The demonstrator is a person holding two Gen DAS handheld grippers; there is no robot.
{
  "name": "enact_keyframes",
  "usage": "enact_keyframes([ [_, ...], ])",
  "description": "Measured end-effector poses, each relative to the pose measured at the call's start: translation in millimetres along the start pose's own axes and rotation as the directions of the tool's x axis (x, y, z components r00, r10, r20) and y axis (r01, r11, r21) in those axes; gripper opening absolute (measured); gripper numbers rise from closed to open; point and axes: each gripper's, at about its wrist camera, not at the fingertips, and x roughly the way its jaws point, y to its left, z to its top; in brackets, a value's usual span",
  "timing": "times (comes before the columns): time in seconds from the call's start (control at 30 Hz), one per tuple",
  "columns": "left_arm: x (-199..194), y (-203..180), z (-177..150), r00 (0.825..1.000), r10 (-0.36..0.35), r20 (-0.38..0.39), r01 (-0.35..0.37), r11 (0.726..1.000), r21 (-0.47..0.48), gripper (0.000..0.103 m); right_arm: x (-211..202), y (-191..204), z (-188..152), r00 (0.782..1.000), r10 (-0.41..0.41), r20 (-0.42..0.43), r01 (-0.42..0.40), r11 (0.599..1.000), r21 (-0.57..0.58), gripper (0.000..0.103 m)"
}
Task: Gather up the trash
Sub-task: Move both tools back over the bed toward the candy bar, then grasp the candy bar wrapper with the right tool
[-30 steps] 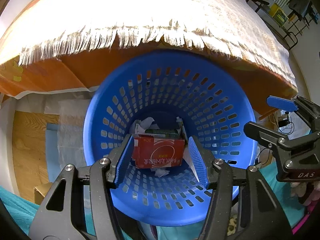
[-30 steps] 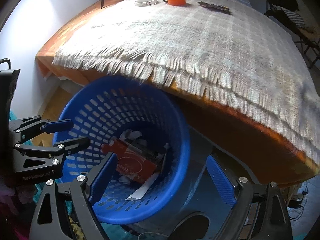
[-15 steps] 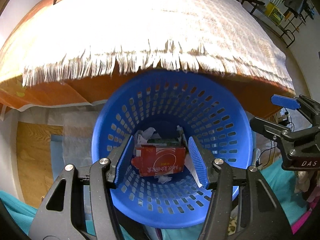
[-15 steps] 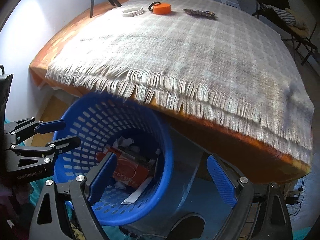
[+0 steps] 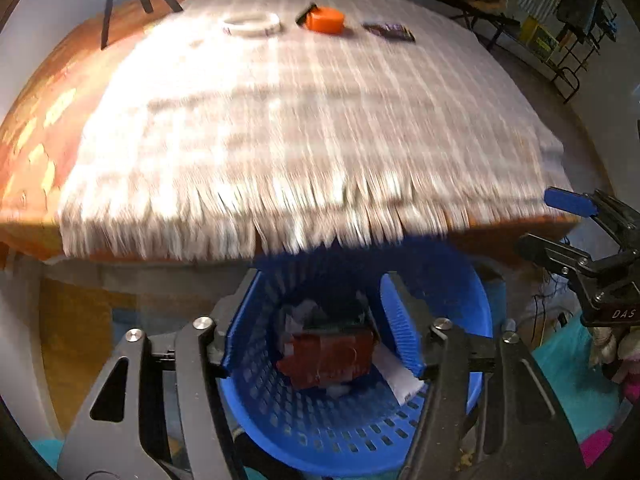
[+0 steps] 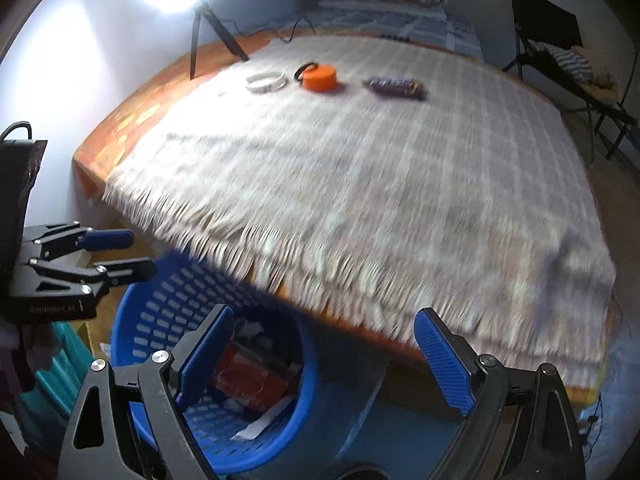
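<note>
A blue perforated basket (image 5: 476, 344) (image 6: 160, 320) stands on the floor under the table's front edge. A red carton (image 5: 328, 356) (image 6: 248, 380) and white paper scraps lie inside it. My left gripper (image 5: 320, 320) (image 6: 140, 254) is open above the basket's mouth, holding nothing. My right gripper (image 6: 324, 360) (image 5: 536, 220) is open and empty too, to the right of the basket. At the far side of the fringed cloth (image 5: 304, 120) (image 6: 360, 184) lies a dark wrapper (image 5: 388, 32) (image 6: 394, 87).
A white ring (image 5: 252, 24) (image 6: 266, 80) and an orange round lid (image 5: 326, 20) (image 6: 320, 77) sit left of the wrapper. Black tripod legs (image 6: 216, 28) stand at the table's back left under a bright lamp. Folding chairs (image 6: 580, 80) are at the right.
Both grippers have lifted and tilted up. The basket has slid low in both views and the far tabletop objects have come into sight. Both stay open and empty.
</note>
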Motion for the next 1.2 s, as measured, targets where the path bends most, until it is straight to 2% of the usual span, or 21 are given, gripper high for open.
enact_keyframes([
  [0.33, -7.7, 18.7, 74.8, 0.996, -0.013, 0.088, 0.013, 1.000, 0.007, 0.064, 7.1, -32.4, 59.5, 1.000, -0.007, 0.030, 0.005, 0.998, 0.066, 0.093],
  [0.47, -7.6, 20.7, 104.1, 0.993, -0.021, 0.120, 0.019, 1.000, 0.021, 0.064, 11.7, -44.4, 88.1, 0.998, 0.020, 0.056, -0.025, 0.995, 0.098, 0.093],
  [0.7, 7.1, 20.6, 154.0, 0.990, -0.052, 0.134, 0.049, 0.998, 0.024, 0.064, 32.9, -65.5, 137.8, 0.995, 0.065, 0.073, -0.076, 0.985, 0.152, 0.089],
  [0.87, 22.1, 22.7, 186.7, 0.987, -0.084, 0.138, 0.082, 0.996, 0.020, 0.064, 54.3, -79.4, 168.2, 0.995, 0.071, 0.075, -0.083, 0.982, 0.172, 0.089],
  [0.93, 28.0, 25.2, 198.5, 0.985, -0.096, 0.140, 0.096, 0.995, 0.008, 0.059, 63.6, -83.9, 177.1, 0.994, 0.078, 0.070, -0.090, 0.979, 0.181, 0.089],
  [1.07, 39.8, 26.9, 216.4, 0.984, -0.111, 0.138, 0.112, 0.994, -0.001, 0.057, 80.1, -88.3, 190.9, 0.996, 0.071, 0.053, -0.080, 0.981, 0.178, 0.088],
  [1.13, 46.7, 28.0, 224.4, 0.985, -0.114, 0.130, 0.115, 0.993, -0.006, 0.049, 87.9, -87.5, 198.1, 0.997, 0.064, 0.048, -0.071, 0.984, 0.164, 0.088],
  [1.2, 53.3, 28.8, 231.9, 0.985, -0.115, 0.125, 0.117, 0.993, -0.011, 0.049, 96.5, -85.6, 204.9, 0.997, 0.060, 0.043, -0.066, 0.986, 0.151, 0.088],
])
